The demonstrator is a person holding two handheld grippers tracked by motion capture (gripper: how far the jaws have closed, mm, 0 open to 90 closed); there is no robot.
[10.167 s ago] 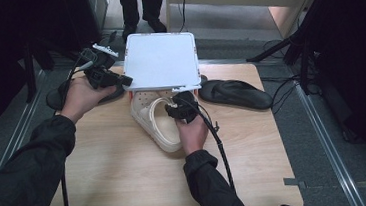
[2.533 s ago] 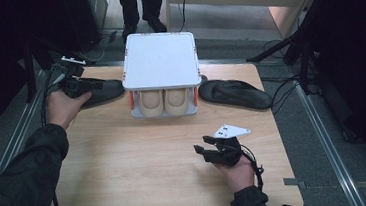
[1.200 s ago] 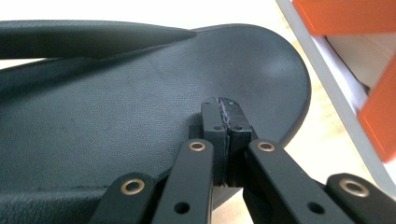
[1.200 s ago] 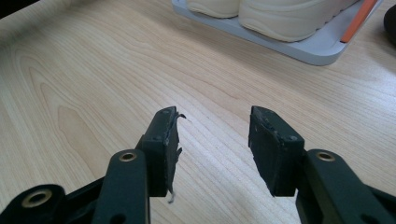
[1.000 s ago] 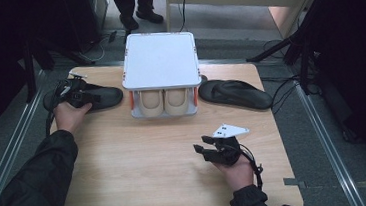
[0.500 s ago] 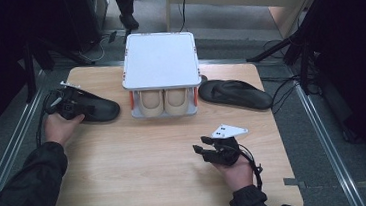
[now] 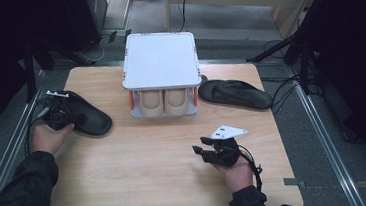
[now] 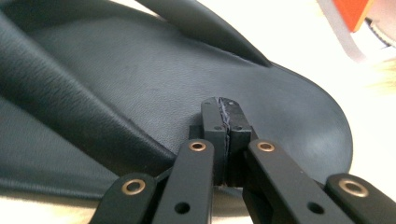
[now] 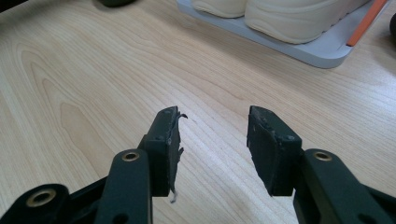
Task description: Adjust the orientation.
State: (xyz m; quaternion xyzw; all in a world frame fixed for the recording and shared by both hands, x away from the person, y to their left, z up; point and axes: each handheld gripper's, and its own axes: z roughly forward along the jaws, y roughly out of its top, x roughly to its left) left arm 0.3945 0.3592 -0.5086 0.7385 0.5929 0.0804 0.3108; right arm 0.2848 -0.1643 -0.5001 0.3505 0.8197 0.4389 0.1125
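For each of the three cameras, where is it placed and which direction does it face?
High view: above the person's side, facing forward and down on the table; both forearms show.
Left gripper view: on the left hand-held gripper, jaws shut, over the black slipper.
Right gripper view: on the right hand-held gripper, jaws open, facing the shoe rack.
Shared: the high and left gripper views both show that black slipper.
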